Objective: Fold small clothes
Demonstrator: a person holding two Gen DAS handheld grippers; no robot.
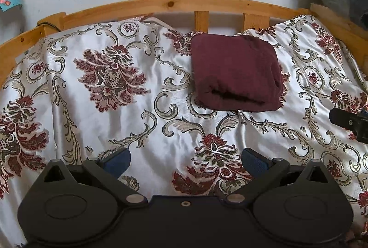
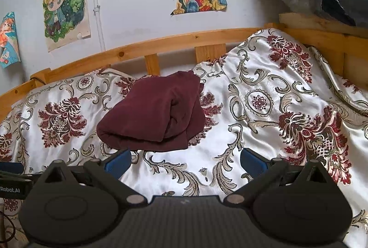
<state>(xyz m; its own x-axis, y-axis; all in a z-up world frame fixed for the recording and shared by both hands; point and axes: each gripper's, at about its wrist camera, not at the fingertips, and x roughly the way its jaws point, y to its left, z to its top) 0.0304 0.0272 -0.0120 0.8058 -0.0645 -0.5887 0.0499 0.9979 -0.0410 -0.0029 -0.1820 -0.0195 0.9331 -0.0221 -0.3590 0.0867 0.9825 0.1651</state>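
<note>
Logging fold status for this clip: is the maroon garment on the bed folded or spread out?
Folded. The maroon garment lies as a compact bundle on the bedspread, stacked layers visible along its near edge; neither gripper touches it.

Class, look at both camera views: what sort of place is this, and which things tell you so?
Probably a child's bedroom: a pine wooden bed frame, a floral satin bedspread holding a folded maroon garment, and hand-coloured cartoon drawings on the wall.

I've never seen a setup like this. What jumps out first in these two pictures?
A folded dark maroon garment lies near the wooden bed rail, on a shiny white bedspread with red floral patterns. Colourful cartoon drawings hang on the wall behind. In front, the left gripper and right gripper both stand open, blue-padded fingers apart, holding nothing.
</note>
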